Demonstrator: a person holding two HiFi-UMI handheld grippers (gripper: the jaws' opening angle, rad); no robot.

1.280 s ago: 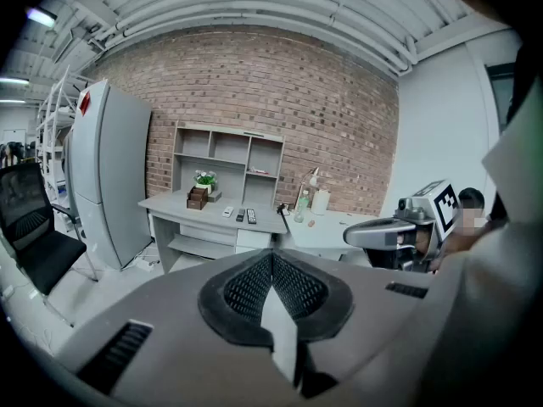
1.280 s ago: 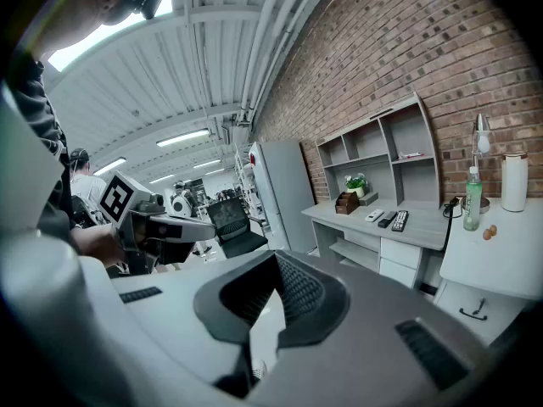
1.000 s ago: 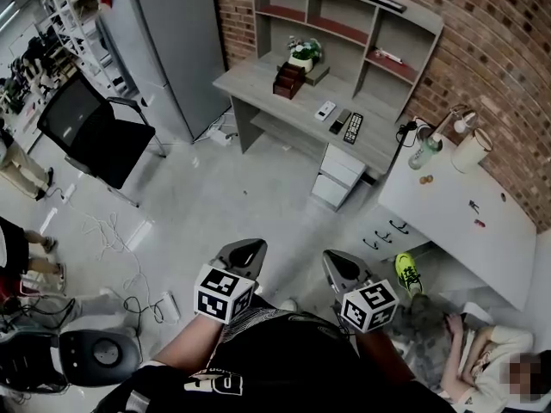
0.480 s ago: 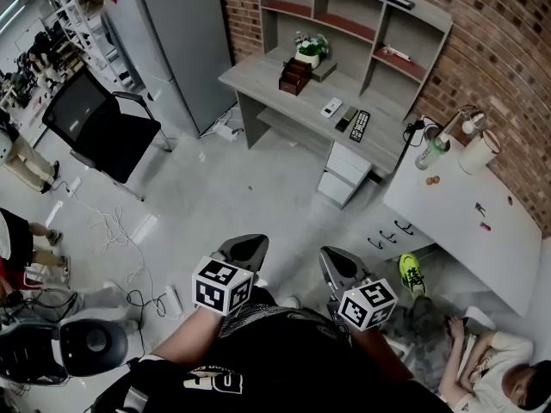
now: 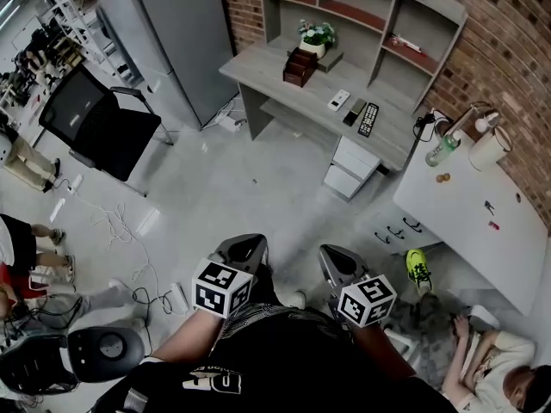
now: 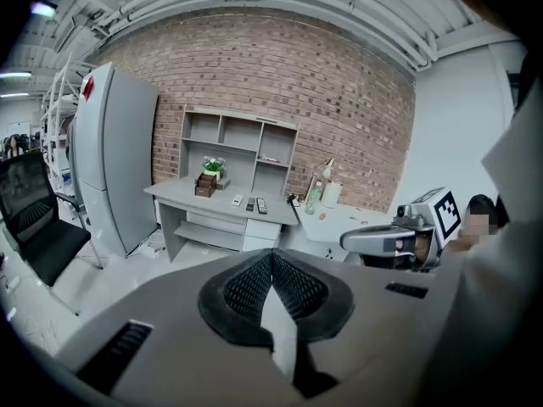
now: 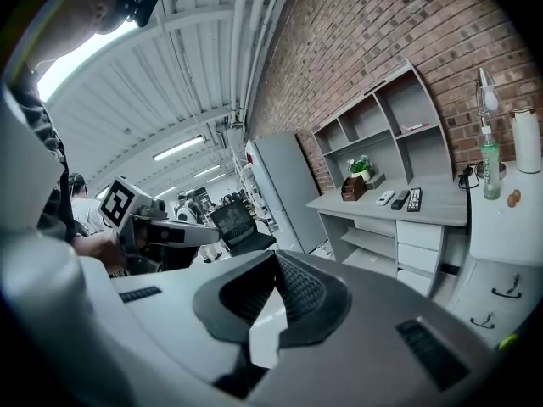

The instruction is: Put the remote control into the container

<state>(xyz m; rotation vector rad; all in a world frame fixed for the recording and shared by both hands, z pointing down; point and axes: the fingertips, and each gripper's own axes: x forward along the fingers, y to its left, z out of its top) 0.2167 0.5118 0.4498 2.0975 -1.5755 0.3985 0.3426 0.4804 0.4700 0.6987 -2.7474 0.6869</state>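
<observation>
Left hand-held gripper (image 6: 272,259): grey, jaws closed together, nothing between them.
Right hand-held gripper (image 7: 276,265): grey, jaws likewise closed, empty.
Black button-faced remote control (image 5: 368,119): well ahead of both, lying flat on the grey wooden bench (image 5: 258,69).
Brown wooden box container (image 5: 299,66): farther ahead-left, apart from the remote.

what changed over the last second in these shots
Only the head view drifted: the desk sits a little further up and right in frame. Nothing was grasped or released. The left gripper and right gripper stay shut and empty; the three remotes stay on the desk.
</observation>
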